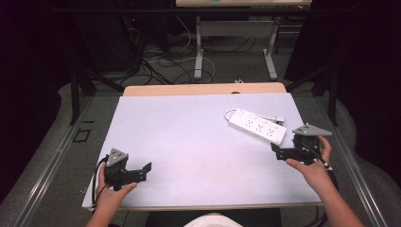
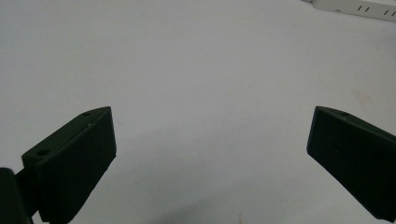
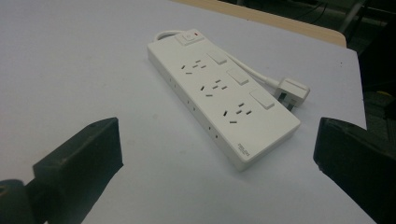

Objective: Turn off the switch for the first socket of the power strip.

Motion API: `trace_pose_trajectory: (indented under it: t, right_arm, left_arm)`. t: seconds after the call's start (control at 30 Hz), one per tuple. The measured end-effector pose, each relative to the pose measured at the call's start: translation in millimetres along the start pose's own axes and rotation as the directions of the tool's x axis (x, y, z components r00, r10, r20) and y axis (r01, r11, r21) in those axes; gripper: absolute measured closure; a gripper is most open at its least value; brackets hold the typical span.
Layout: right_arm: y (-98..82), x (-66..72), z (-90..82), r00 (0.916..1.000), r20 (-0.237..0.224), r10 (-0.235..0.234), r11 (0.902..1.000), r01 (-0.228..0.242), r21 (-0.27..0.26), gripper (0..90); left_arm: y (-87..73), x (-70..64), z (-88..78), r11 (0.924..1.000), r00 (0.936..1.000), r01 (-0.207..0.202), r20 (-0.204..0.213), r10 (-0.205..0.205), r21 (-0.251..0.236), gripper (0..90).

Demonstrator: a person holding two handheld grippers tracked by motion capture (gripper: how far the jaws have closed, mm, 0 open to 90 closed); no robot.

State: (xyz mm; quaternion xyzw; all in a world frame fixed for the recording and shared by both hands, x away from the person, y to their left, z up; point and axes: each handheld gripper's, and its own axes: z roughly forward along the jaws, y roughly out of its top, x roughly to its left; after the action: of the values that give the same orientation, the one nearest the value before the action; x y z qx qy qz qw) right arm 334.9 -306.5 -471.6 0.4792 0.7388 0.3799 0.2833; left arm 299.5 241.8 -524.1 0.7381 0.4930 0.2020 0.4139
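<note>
Tools first, from the left: the left tool (image 1: 142, 171) rests low on the table (image 1: 189, 142) near its front left corner, jaws spread wide with nothing between them, well apart from any object. Further right, the white power strip (image 1: 257, 126) lies flat toward the far right of the table, its cord (image 3: 254, 72) looped alongside the back edge and ending in a plug (image 3: 294, 92) just beside the body. Rightmost, the right tool (image 1: 280, 152) hovers near the strip's closest end, jaws wide and empty, aimed at it.

The strip looks like a rigid plastic bar, fairly light, with smooth, somewhat slippery sides; it should not flex or crush. Gripping across its narrow width, on the long side walls near the middle, would likely balance it best. The trailing cord is soft and may drag or swing when lifted.
</note>
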Motion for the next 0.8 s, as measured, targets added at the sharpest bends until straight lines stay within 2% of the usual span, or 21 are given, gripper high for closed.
trace_pose_trajectory:
  t: [0.4,0.8]
  right_arm:
    - [22.7,2.1,7.2,0.998,0.005,-0.063,0.9975,0.062,0.034,0.6]
    - [41.4,2.9,22.4,0.9957,0.0,-0.093,0.9925,0.093,0.079,0.6]
  left_arm:
    - [-0.1,0.5,0.4,1.0,1.0,0.001,0.001,-0.001,-0.001,1.0]
    - [-0.2,0.6,0.9,1.0,1.0,0.002,0.001,-0.002,0.001,1.0]
